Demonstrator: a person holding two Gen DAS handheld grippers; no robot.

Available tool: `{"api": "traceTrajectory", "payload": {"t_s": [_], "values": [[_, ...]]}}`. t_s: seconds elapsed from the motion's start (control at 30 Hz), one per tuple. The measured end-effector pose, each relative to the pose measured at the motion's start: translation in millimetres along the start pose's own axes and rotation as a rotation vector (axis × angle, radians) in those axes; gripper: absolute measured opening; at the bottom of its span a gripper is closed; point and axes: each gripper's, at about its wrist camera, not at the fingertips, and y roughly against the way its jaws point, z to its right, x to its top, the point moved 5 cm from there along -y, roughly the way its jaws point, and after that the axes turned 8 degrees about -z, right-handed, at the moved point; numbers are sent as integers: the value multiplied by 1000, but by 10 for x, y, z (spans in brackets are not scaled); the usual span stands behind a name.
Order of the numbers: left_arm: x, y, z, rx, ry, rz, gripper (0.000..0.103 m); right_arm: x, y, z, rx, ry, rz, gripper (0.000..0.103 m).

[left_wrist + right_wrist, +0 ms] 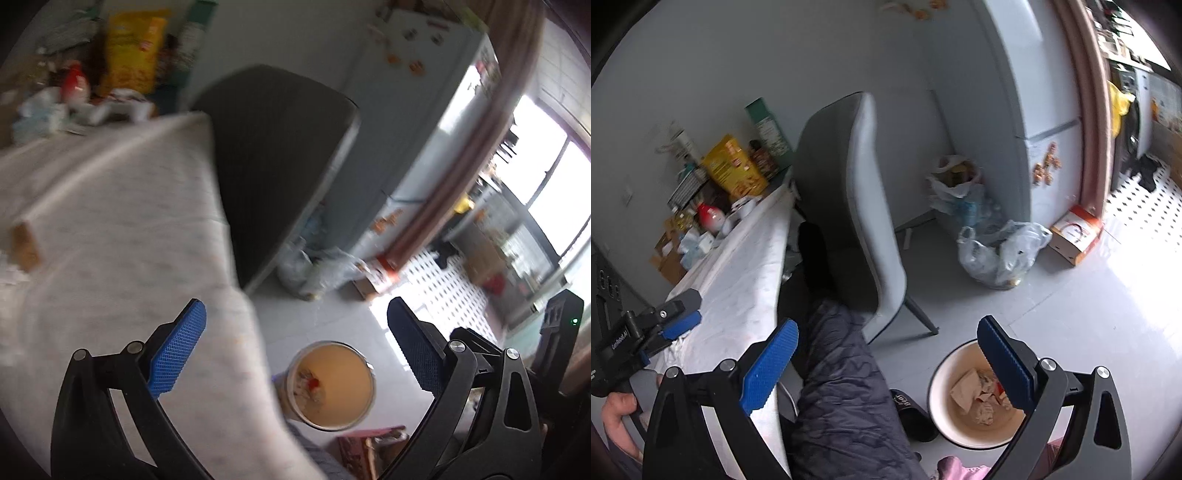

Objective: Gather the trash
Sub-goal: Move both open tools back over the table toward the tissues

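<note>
A round beige trash bin (945, 417) stands on the floor beside the table, with crumpled paper scraps (979, 397) inside. It also shows in the left wrist view (340, 384), below the table corner. My right gripper (886, 362) is open and empty, held above the bin and a dark-trousered leg. My left gripper (295, 347) is open and empty over the table's edge, and it also shows in the right wrist view (679, 314). A brown scrap (24, 245) lies on the white tablecloth (122, 221) at far left.
A grey chair (849, 206) stands at the table. Boxes, a yellow bag (733, 168) and bottles crowd the table's far end. Plastic bags (1001, 254) and a cardboard box (1075, 236) sit on the floor by the fridge (1015, 92). A black slipper (912, 413) lies next to the bin.
</note>
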Motion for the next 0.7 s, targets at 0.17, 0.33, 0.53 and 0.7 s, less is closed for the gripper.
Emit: {"api": "traceTrajectory", "payload": {"t_s": [0.17, 0.33, 0.53, 0.7], "values": [[-50, 319, -441, 56, 45, 50, 97, -21, -63, -411, 27, 47, -11, 95], [-160, 527, -807, 99, 57, 68, 97, -82, -144, -846, 62, 102, -29, 95], [-276, 788, -1178, 159, 74, 91, 97, -123, -231, -1245, 101, 147, -35, 95], [-398, 939, -1476, 215, 75, 92, 97, -209, -323, -1651, 142, 201, -55, 95]]}}
